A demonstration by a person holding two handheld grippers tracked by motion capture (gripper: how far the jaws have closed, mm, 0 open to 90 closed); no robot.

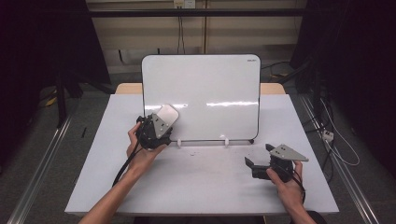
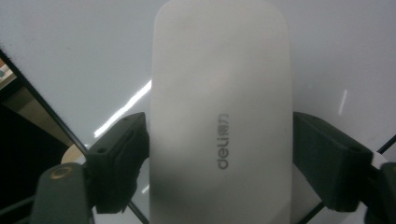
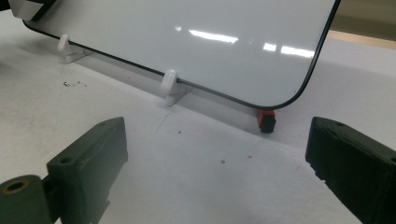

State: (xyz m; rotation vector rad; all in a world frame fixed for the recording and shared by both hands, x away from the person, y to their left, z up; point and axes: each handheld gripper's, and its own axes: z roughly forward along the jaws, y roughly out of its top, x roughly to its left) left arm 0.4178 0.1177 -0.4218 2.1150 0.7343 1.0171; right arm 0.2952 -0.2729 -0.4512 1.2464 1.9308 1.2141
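High view: left hand-held gripper (image 1: 161,122) raised, clamping eraser (image 1: 166,114) against whiteboard (image 1: 210,84); right hand-held gripper (image 1: 258,156) low, jaws spread.

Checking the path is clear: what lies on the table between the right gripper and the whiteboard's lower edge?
Bare table with a few dark specks, as the right gripper view shows between the right gripper and the whiteboard.
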